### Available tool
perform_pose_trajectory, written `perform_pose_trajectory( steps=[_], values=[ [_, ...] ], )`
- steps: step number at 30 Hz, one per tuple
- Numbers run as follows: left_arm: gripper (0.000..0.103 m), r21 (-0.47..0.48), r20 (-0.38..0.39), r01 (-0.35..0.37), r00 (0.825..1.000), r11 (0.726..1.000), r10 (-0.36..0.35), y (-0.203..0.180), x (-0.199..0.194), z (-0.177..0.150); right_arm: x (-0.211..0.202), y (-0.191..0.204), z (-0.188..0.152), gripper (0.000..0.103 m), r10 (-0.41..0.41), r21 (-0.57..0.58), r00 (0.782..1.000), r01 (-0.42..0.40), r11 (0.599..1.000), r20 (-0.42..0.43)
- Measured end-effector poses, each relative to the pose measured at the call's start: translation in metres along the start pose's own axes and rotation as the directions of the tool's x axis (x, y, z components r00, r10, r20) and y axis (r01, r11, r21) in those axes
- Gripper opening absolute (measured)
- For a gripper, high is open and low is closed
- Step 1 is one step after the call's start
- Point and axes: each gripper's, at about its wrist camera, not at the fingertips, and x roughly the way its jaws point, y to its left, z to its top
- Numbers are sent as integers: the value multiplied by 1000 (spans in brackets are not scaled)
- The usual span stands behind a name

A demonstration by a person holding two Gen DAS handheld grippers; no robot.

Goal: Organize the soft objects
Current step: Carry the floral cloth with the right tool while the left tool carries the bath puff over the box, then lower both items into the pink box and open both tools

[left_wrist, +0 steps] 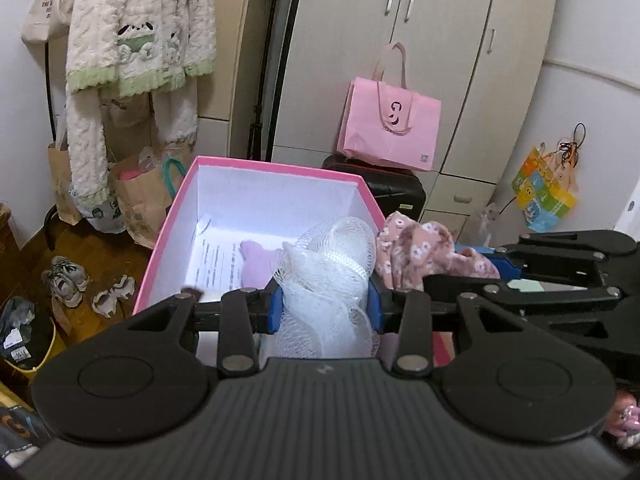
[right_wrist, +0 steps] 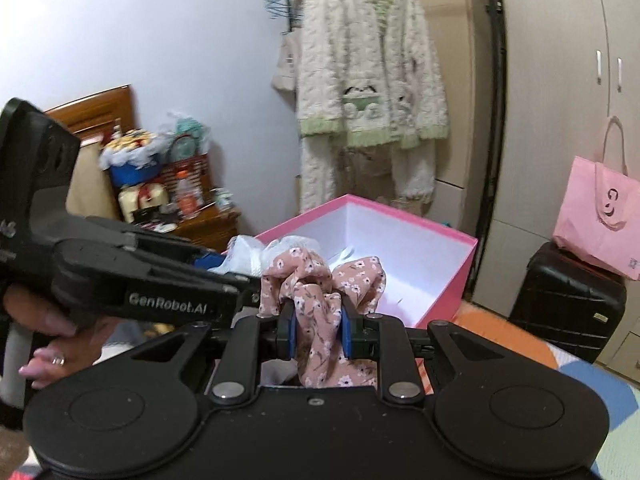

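Through my left wrist camera, my left gripper (left_wrist: 325,304) is clamped on a white mesh bundle (left_wrist: 332,276), its blue pads (left_wrist: 276,304) pressing into both sides of the netting. The bundle hangs at the near rim of the open pink box (left_wrist: 276,168), whose white floor already holds a printed sheet (left_wrist: 216,262) and a lilac soft piece (left_wrist: 256,264). Just to the right, the pink floral cloth (left_wrist: 420,252) shows in my other tool's grasp. I judge the mesh very light, springy and loose; it squashes to almost nothing, so a pinch through the thick middle is safer than one on a stray edge, which could slide out or snag.

Through my right wrist camera, my right gripper (right_wrist: 318,334) is closed tight on the pink floral cloth (right_wrist: 320,292), the fabric bunched above and trailing below the pads. It sits just short of the pink box (right_wrist: 448,276), beside my left gripper (right_wrist: 244,284) and the white mesh bundle (right_wrist: 248,254). A hand (right_wrist: 52,340) wraps that tool's handle. This cloth looks thin, limp and somewhat slippery; I judge it will drape and drag, so holding a gathered wad keeps the tails from catching the box wall.
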Motion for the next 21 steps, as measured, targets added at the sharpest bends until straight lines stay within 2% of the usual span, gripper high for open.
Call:
perform_pose_trajectory(
  steps=[7,10,13,16,18,21],
  values=[
    [39,-48,-46,-29,999,998,26,28,40,22,50,-27,25,26,2,60,999,1,998,-50],
    [39,-70,-80,-88,993,994,82,43,62,27,76,-33,30,25,-21,22,997,22,1000,-80],
    [39,-70,-146,-136,981,988,125,50,79,29,101,-44,34,25,-61,38,991,66,997,-117],
    [39,-33,-195,-117,975,993,108,45,84,28,117,-53,34,25,-70,60,989,78,995,-134],
    [39,-16,-210,-134,969,991,128,42,87,29,125,-55,33,25,-76,50,986,84,995,-146],
    [43,-39,-225,-148,965,988,135,46,90,31,132,-52,31,26,-81,29,985,86,996,-155]
  ],
)
